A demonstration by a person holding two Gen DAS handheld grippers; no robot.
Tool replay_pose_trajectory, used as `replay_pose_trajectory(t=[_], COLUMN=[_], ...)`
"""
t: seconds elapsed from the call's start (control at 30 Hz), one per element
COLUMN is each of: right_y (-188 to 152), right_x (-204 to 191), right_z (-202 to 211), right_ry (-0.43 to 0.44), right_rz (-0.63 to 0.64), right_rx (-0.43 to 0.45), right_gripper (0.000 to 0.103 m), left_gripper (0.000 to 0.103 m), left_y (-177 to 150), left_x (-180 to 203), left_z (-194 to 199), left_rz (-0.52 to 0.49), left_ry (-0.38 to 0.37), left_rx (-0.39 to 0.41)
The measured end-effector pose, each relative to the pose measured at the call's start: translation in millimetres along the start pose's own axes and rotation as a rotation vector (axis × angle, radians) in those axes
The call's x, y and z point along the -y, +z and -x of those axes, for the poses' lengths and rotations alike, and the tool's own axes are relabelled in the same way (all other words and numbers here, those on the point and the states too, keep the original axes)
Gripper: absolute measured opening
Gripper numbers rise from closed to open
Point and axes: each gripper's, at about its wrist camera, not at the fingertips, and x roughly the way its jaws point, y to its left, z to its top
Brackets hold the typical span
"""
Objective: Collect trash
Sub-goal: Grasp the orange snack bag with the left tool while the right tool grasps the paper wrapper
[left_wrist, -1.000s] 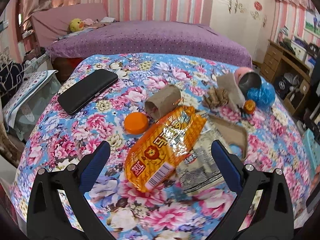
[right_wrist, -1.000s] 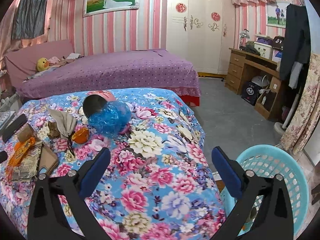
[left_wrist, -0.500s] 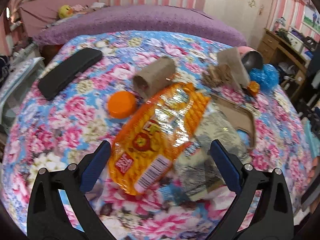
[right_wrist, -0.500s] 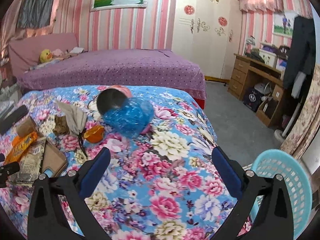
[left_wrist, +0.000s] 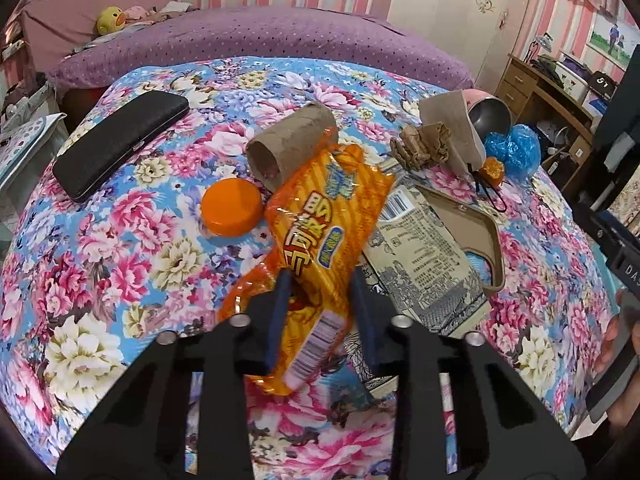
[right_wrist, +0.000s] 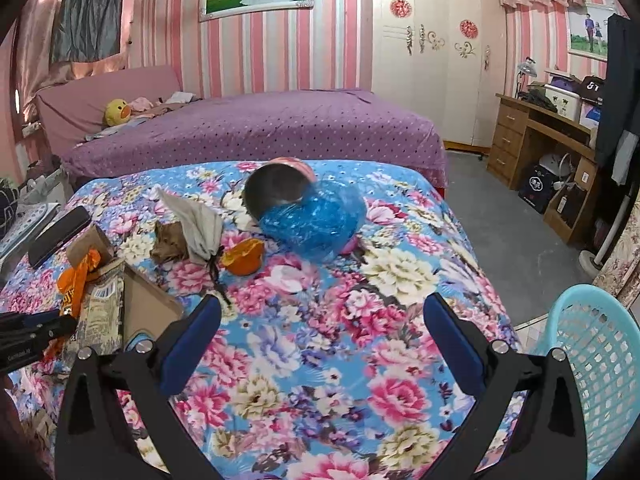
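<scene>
Left gripper [left_wrist: 320, 292] is closing on the orange snack wrapper [left_wrist: 320, 232]; the wrapper's near end sits between the blue pads [left_wrist: 280, 312], which pinch its crumpled sides. The wrapper lies on the floral bedspread [left_wrist: 120, 280], near the middle of the left wrist view. Its long axis runs from about 7 o'clock (barcode end, at the jaws) to 1 o'clock (far end, touching the cardboard tube [left_wrist: 292, 144]). Right edge overlaps the printed grey wrapper [left_wrist: 424, 256], which lies at its 3 o'clock.

Count on the spread:
- 1 orange snack wrapper
- 1 printed grey wrapper
- 1 cardboard tube, open mouth towards 7 o'clock
- 1 orange lid [left_wrist: 231, 208], flat, at 9 o'clock of the snack wrapper, just beside it
- 1 black case [left_wrist: 120, 144], at 10 o'clock, well apart
- 1 tan cardboard piece [left_wrist: 460, 224], under the grey wrapper's far edge
- 1 crumpled brown paper [left_wrist: 420, 146], at 2 o'clock
- 1 blue plastic bag [right_wrist: 316, 220], against a pink cup [right_wrist: 276, 188] lying on its side
- 1 orange peel bit [right_wrist: 244, 258], just beside the bag

Right gripper [right_wrist: 320, 340]: jaws wide apart, nothing in them, over bare bedspread. Turquoise basket [right_wrist: 592, 368] at its 3 o'clock, off the bed edge.
</scene>
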Motion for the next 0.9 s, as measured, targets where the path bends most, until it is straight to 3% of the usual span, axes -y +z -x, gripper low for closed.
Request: replay_pose_trajectory(t=[0.3,0.83,0.9], right_y=[-4,-10,-10], right_x=[-21,-96,-111], right_z=[-1,-1,-3], right_ry=[0.047,0.187,0.228], right_rz=[0.053,0.167,0.183], right_rx=[-0.023,-0.046,-0.062], right_gripper=[0.099,0.097,0.087], left_gripper=[0.016,0.007,0.005], left_y=[2,-4,-7], left_x=[-10,-68,-75], left_z=[23,54,57], left_rz=[0.004,0.049,0.051], left_ry=[-0.008,0.072,0.079], left_rx=[0.047,0.098,0.103])
